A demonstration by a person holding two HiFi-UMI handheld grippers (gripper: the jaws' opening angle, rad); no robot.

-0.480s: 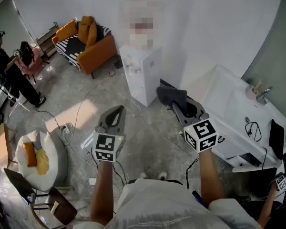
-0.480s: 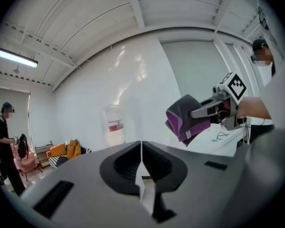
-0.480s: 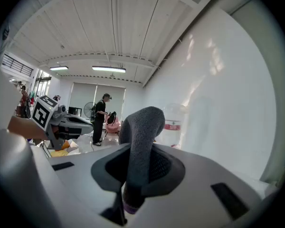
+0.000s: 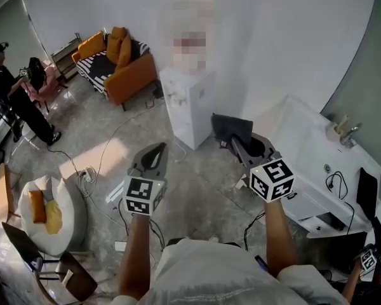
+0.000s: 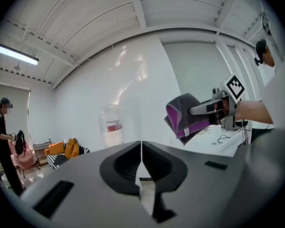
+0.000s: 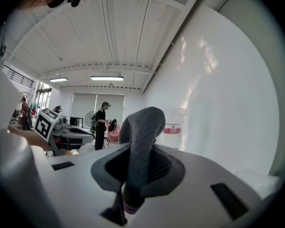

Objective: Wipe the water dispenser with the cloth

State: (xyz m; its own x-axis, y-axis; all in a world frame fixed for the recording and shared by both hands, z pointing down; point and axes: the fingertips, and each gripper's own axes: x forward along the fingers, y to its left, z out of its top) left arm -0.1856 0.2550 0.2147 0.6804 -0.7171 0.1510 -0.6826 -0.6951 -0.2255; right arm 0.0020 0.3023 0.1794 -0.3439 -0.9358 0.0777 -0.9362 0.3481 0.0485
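Clamping a folded, fuzzy grey cloth [image 4: 231, 129] is the right gripper [image 4: 235, 143]; jaws meet on the left gripper [image 4: 154, 150].

The right tongs [image 4: 233, 141] have shifted slightly right and down in the head view. The cloth [image 4: 232, 128] clamped in them now hangs squarer, its upper edge flatter. The water dispenser [image 4: 187, 103] sits marginally lower in frame, nearer the cloth.
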